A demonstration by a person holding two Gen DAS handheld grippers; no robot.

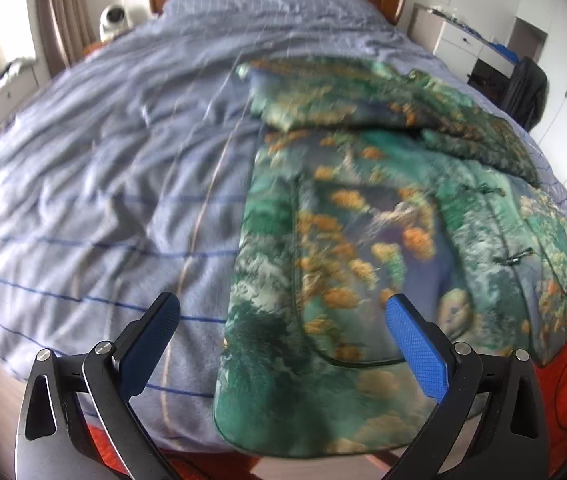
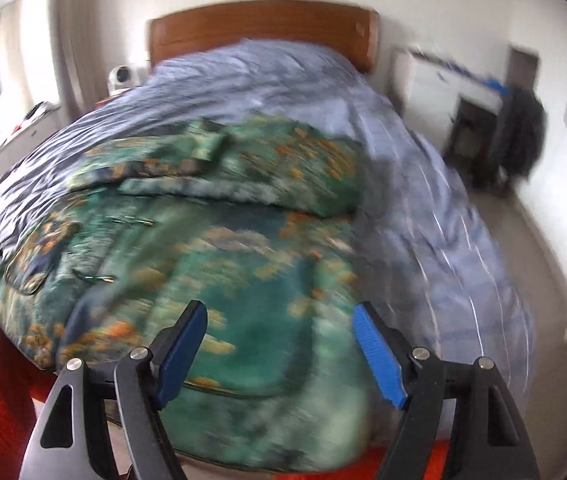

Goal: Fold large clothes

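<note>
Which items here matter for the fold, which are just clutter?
In the job:
jacket, laid on the bed
left gripper, open, holding nothing
right gripper, open, holding nothing

Lying about:
duvet
headboard
white camera
desk
chair

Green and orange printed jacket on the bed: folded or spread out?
Partly folded: the green and orange printed jacket has its sleeves laid across the upper body, while its lower body lies flat on the blue striped bedcover.
</note>
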